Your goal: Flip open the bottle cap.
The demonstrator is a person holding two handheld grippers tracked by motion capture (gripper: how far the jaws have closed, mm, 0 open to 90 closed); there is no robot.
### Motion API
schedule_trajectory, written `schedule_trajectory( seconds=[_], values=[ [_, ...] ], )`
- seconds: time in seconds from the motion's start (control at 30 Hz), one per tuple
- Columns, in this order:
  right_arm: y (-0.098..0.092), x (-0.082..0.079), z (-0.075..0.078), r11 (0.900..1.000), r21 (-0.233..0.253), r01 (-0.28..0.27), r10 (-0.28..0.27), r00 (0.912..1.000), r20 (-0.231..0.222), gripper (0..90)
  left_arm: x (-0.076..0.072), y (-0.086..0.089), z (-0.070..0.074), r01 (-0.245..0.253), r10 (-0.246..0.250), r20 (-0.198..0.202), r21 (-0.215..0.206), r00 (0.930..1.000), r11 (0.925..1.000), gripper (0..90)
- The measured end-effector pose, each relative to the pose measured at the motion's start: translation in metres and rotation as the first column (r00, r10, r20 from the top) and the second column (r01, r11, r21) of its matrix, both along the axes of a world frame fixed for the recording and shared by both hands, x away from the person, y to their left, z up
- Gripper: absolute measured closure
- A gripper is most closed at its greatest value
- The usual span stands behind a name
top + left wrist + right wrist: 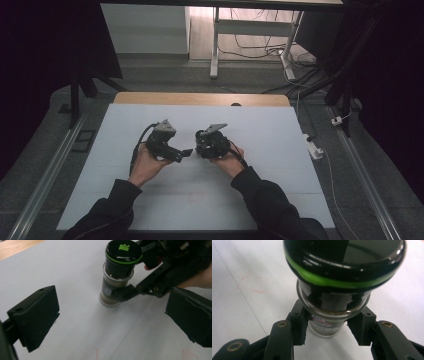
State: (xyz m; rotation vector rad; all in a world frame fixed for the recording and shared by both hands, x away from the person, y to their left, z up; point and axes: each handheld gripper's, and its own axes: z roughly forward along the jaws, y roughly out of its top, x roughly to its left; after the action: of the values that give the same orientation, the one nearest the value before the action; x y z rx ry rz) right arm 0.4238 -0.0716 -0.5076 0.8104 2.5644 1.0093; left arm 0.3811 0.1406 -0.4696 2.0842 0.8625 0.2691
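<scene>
- The person's 2 forearms, in dark sleeves, come in from the near edge of the white table [280, 125] in the high view and angle toward each other, so both hands meet near the table's middle.
- The left hand [145, 167] lies palm-up under the left gripper [186, 152], whose tips point to the person's right, toward the other gripper.
- In the left gripper view its 2 black padded jaws stand wide apart, released, with bare table between them and nothing held.
- The right hand [231, 159] cups the right gripper [202, 146] from behind, with the gripper's nose turned toward the left one; a grey three-cornered plate sits on top of each.
- The right gripper is clenched on a spice jar [117, 277]: in the right gripper view its 2 jaws press the jar's glass body from either side, low down, just under the shoulder of the cap.
- The spice jar stands upright on the table, long axis vertical, base on the white surface and cap pointing up.
- Its black cap [344, 262] has a bright green ring around the lower edge and a green logo on top; below it the clear glass shows a light-brown filling and a small printed label, too blurred to read.
- The jar sits just ahead of the left gripper's open jaws, near but apart from them, between the 2 hands.
- Faint red marks show on the table beside the jar.
</scene>
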Motion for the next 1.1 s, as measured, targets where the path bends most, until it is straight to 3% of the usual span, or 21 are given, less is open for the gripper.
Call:
schedule_trajectory(
  seconds=[0.13,0.23,0.4,0.67,1.0,1.1],
  values=[
    [0.0,0.0,0.0,1.0,0.002,0.0,0.0,1.0,0.001,52.3,0.008,-0.005,-0.003,0.014,-0.014,0.004,0.011,0.9999,0.9998,7.5],
    [0.0,0.0,0.0,1.0,0.001,0.001,-0.001,1.0,-0.002,52.3,0.011,-0.007,-0.005,0.028,-0.028,0.01,0.017,0.9996,0.9995,19.5],
    [0.0,0.0,0.0,1.0,0.003,0.003,-0.003,1.0,-0.004,52.3,0.01,-0.01,-0.006,0.078,-0.078,0.02,0.027,0.9968,0.9966,51.5],
    [0.001,0.0,0.0,1.0,0.002,0.005,-0.005,1.0,-0.005,52.4,0.008,-0.021,-0.008,0.143,-0.143,-0.008,0.02,0.9897,0.9895,88.4],
    [0.0,0.0,0.0,1.0,-0.002,0.002,-0.002,1.0,-0.003,52.4,0.009,-0.031,-0.013,0.133,-0.133,-0.004,0.04,0.9912,0.9904,88.6],
    [0.001,0.0,0.0,1.0,0.0,0.004,-0.004,1.0,-0.005,52.4,0.007,-0.03,-0.011,0.125,-0.125,0.005,0.025,0.9921,0.9918,88.7]
  ],
)
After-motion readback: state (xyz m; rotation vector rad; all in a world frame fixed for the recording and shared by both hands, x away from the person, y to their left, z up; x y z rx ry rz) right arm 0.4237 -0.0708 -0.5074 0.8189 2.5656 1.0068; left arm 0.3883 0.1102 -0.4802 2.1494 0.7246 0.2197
